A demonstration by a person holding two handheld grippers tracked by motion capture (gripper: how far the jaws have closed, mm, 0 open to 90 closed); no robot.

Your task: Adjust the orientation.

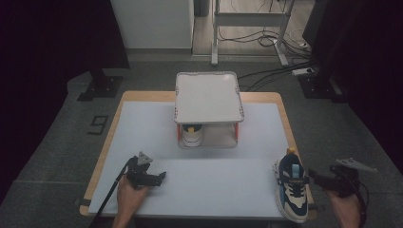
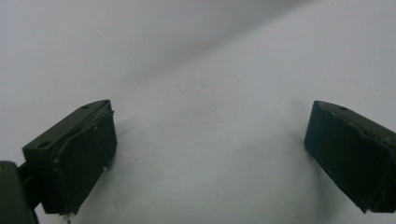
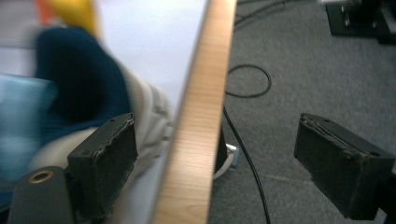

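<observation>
- Two grippers are seen with jaws spread wide and nothing held: the left gripper (image 1: 159,177) is held low over the bare white mat (image 1: 214,180); the right gripper (image 1: 313,176) straddles the wooden table edge (image 3: 198,140).
- The sneaker (image 1: 292,186), navy mesh with cream sole and yellow heel tab, lies near the mat's right edge, just beside the right gripper.
- Risk: a jaw could catch the edge, or the soft upper could be nudged off the table.
- A second shoe (image 1: 192,135) sits under the flat-topped white rack (image 1: 207,97).
</observation>
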